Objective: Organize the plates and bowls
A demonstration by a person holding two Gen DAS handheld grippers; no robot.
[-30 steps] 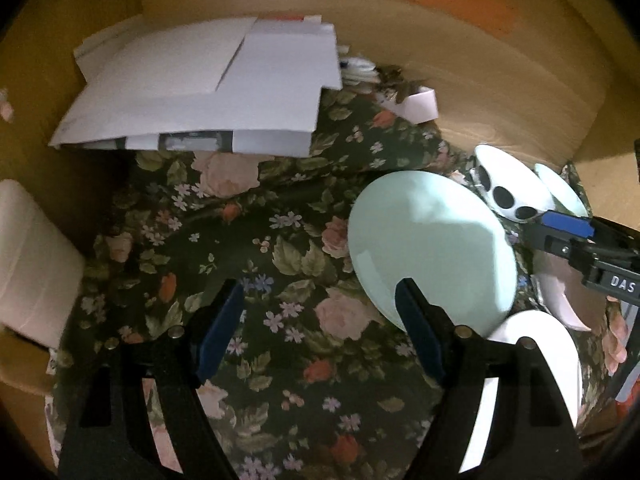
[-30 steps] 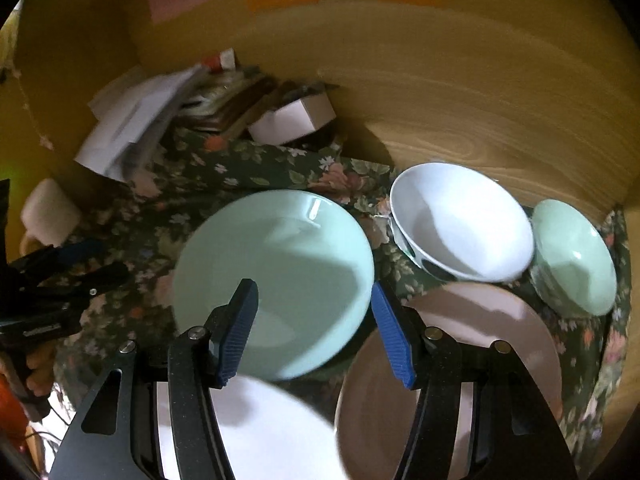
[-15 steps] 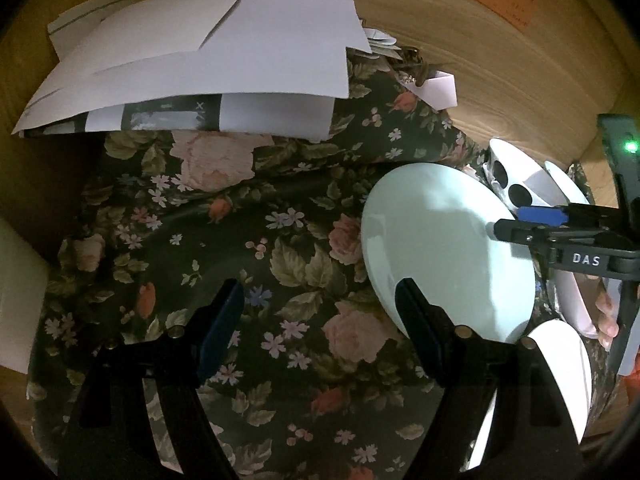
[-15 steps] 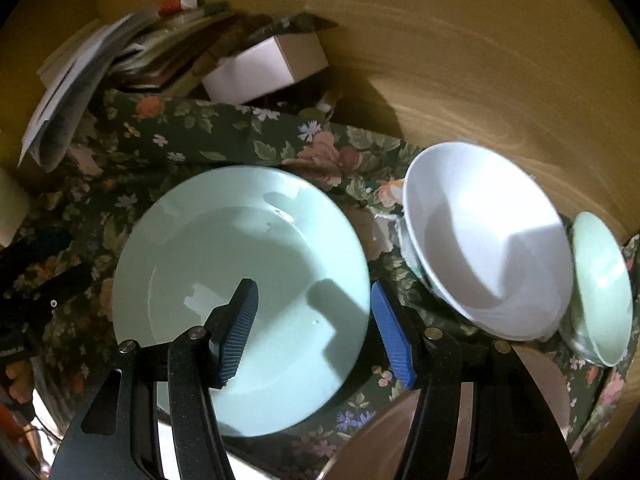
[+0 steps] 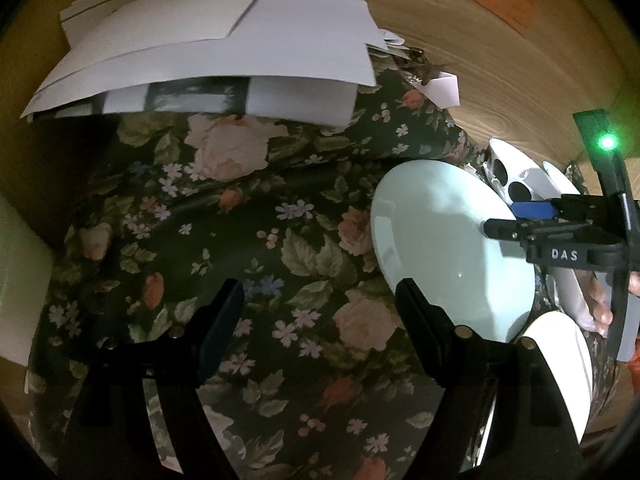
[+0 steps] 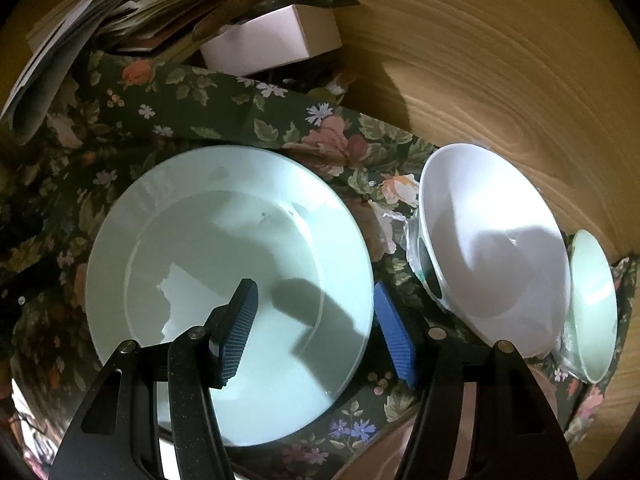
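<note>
A pale green plate [image 6: 224, 280] lies flat on the floral cloth [image 5: 240, 240]. My right gripper [image 6: 314, 292] hovers close above it, pointing steeply down. Its jaws are opening; the left finger is over the plate's well, the right finger is past the right rim, and neither pad touches. A white bowl [image 6: 492, 232] with black dots outside leans right of the plate, with a small green bowl [image 6: 592, 304] beyond. My left gripper [image 5: 320, 292] is open over bare cloth, left of the green plate [image 5: 440, 248], holding nothing. The right gripper [image 5: 516, 218] shows there too.
A white plate [image 5: 560, 360] lies near the green one and a pink plate [image 6: 540, 392] sits at the lower right. A stack of papers [image 5: 224, 52] and a white box [image 6: 272, 40] crowd the back. A wooden wall [image 6: 480, 60] closes in behind the bowls.
The right gripper has sunk toward the green plate, which now fills more of its view, and its fingers straddle the right rim. The left gripper has barely shifted.
</note>
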